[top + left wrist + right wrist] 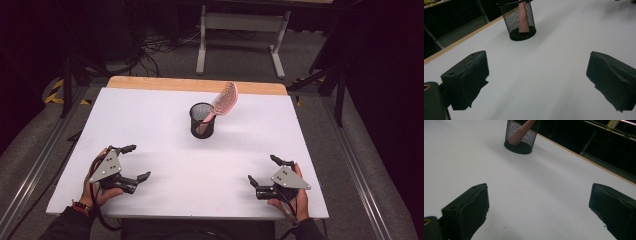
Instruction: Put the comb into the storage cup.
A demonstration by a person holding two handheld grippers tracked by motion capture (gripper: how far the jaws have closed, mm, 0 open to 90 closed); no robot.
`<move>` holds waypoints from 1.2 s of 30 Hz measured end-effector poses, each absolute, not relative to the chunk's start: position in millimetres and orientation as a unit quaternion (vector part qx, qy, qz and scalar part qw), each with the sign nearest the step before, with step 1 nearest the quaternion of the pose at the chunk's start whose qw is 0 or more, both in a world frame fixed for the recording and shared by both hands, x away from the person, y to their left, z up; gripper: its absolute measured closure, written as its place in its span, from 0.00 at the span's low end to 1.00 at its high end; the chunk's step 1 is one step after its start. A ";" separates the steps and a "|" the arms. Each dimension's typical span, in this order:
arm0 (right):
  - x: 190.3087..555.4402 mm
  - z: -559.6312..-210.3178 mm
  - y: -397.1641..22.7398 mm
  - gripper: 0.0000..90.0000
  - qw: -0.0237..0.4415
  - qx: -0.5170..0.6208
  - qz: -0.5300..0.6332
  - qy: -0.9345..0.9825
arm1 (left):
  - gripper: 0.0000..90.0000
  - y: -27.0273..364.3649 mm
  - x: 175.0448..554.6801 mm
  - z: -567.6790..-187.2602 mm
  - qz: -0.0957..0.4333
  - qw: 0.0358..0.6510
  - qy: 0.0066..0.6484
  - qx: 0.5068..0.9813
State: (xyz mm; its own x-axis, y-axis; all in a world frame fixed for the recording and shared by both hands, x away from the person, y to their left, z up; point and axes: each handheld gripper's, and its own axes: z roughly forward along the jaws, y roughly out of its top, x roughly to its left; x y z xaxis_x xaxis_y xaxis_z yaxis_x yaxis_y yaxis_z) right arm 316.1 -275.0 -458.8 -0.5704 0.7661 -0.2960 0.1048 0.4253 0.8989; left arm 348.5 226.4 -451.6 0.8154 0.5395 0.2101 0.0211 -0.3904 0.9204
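**Both claws wide, brush waiting in the cup**

The left claw and right claw rest on the table, jaws spread, holding nothing. Both lie well short of the cup, one to each side. The brush leans in the cup, handle down. Judged best: steady the cup with one claw, lift the brush along its tilt.

Count: two claws, one cup, one brush.

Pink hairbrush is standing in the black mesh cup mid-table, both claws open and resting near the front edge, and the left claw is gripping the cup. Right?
Not quite: the left claw grips nothing. In the high view it sits open near the front edge, well apart from the black mesh cup. The pink hairbrush does stand in the cup, and the right claw is open too.
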 end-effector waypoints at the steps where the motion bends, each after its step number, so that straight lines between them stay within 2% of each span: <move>1: 315.6 -458.6 -278.1 0.04 0.366 0.287 0.454 0.760 | 0.06 226.4 348.3 -451.4 0.248 0.524 0.176 0.796; 36: 315.7 -456.9 -270.6 0.04 0.362 0.290 0.456 0.759 | 0.06 224.9 346.5 -451.1 0.248 0.522 0.173 0.797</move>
State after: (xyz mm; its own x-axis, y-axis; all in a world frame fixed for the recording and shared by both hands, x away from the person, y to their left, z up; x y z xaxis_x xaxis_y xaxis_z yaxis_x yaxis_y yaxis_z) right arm 315.7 -270.6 -456.9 -0.5697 0.7707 -0.2854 0.1100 0.4156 0.9029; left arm 346.5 224.9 -451.1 0.8171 0.5352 0.2142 0.0172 -0.3941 0.9189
